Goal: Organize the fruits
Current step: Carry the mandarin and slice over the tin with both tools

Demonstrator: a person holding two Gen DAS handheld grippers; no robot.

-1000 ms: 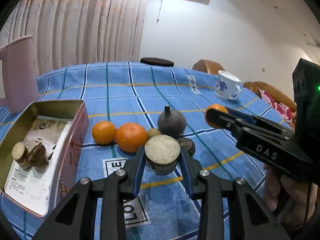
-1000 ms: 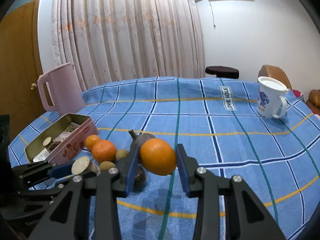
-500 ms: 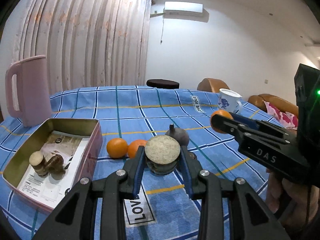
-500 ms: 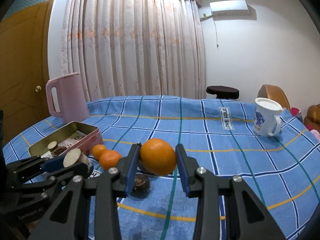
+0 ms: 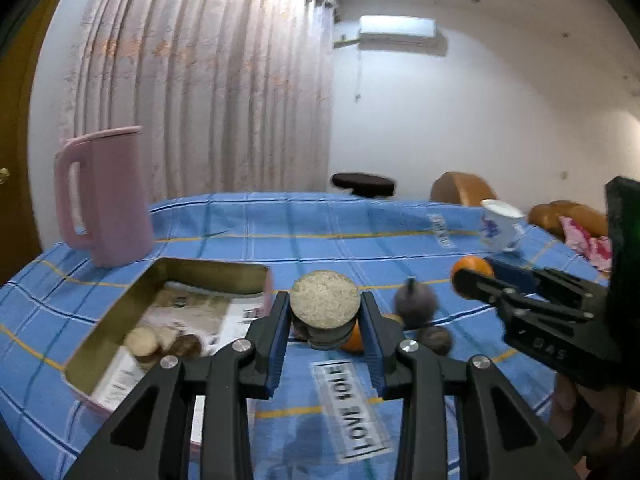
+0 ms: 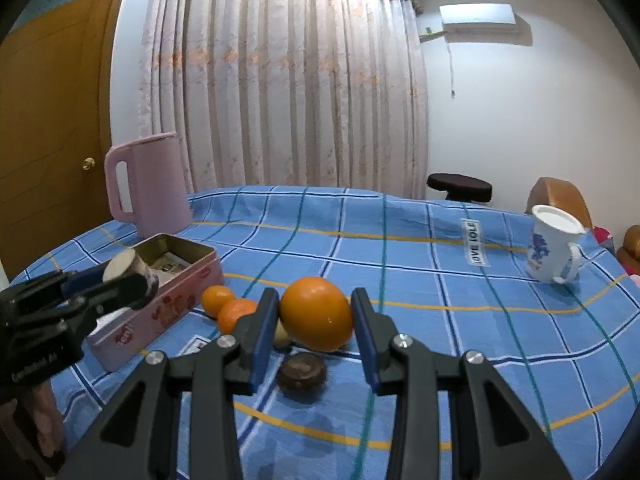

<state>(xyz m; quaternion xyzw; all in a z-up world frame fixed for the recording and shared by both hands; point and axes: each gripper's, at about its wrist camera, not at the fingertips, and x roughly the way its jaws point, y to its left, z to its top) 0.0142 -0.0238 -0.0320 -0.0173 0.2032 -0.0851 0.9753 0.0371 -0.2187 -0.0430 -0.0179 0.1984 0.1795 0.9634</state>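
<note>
Fruits are split between both claws: the left claw (image 5: 325, 320) is clamped on a cut brown root piece (image 5: 325, 300) with its pale round face up, held above the blue checked cloth (image 5: 320, 240) with the open tin (image 5: 120, 312) just to its left. The right claw (image 6: 314, 320) grips a large orange (image 6: 316, 313) off the cloth; two small oranges (image 6: 226, 306) lie left of its fingers beside the tin, and a dark, flat round thing (image 6: 302, 372), possibly another root slice, lies below it.
</note>
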